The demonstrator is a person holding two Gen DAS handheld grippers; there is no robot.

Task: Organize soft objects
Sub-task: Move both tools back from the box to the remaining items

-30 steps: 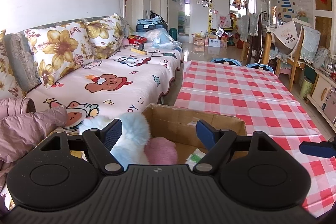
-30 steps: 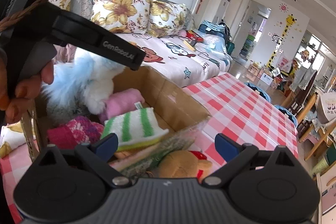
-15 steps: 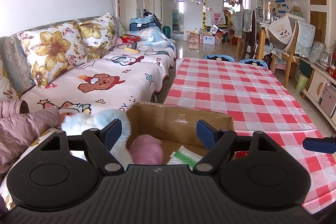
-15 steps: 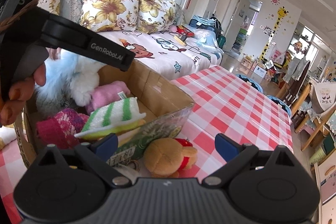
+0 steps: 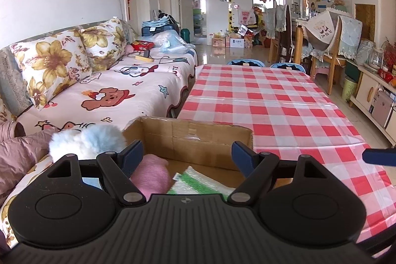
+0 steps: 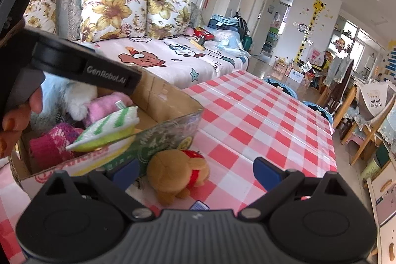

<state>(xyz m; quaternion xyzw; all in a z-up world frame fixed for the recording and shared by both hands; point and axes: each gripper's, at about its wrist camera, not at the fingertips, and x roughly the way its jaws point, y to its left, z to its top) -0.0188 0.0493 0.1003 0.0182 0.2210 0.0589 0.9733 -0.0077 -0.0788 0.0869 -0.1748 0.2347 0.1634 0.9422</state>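
Here, box (image 6: 158, 100) at left is holding several soft items | teddy bear (image 6: 177, 171) is still lying outside, lower centre | both grippers (image 5: 186, 152) (image 6: 195, 168) are gaping empty.

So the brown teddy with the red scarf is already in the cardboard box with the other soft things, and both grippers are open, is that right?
Not quite. The brown teddy lies on the checked tablecloth outside the cardboard box, as the right wrist view shows. The rest holds: the left gripper and right gripper are both open.
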